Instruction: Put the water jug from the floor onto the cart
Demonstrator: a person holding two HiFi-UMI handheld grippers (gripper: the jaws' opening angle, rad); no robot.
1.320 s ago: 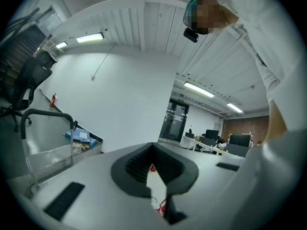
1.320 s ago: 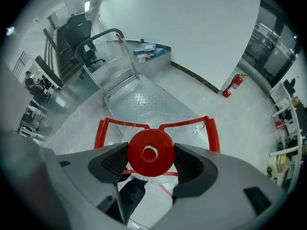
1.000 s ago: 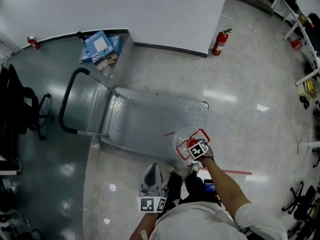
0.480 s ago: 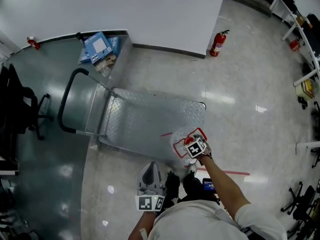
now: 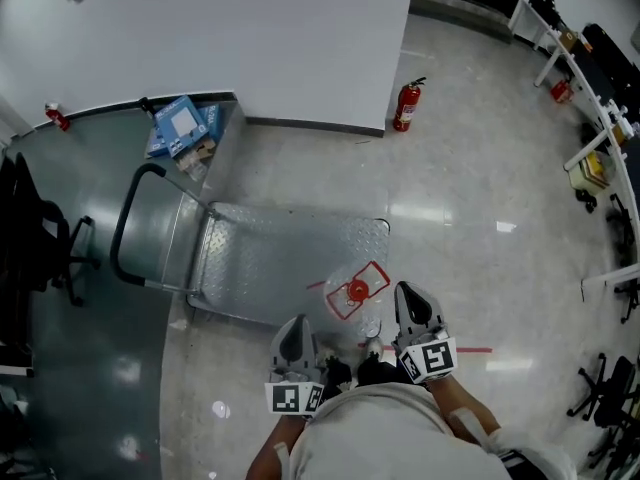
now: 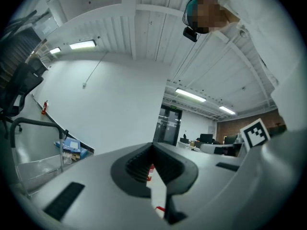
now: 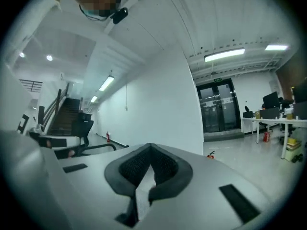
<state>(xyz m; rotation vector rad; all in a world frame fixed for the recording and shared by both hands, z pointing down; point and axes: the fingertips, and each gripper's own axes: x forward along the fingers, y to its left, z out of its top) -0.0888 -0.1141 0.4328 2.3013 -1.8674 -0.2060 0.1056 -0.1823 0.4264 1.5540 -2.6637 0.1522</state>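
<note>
Probably heavy if full, the stiff, smooth water jug (image 5: 350, 296) stands at the cart's (image 5: 260, 258) near edge, best held by its red handle (image 5: 383, 275), while left gripper (image 5: 293, 326) and right gripper (image 5: 412, 298) hover closed, empty.

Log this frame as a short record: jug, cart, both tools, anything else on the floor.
water jug: clear, red cap, upright at the cart's near right corner, apparently on the deck
cart: metal platform, black push handle at left
left tool: shut, empty
right tool: shut, empty, apart from the jug
nearby: fire extinguisher beyond the cart
</note>
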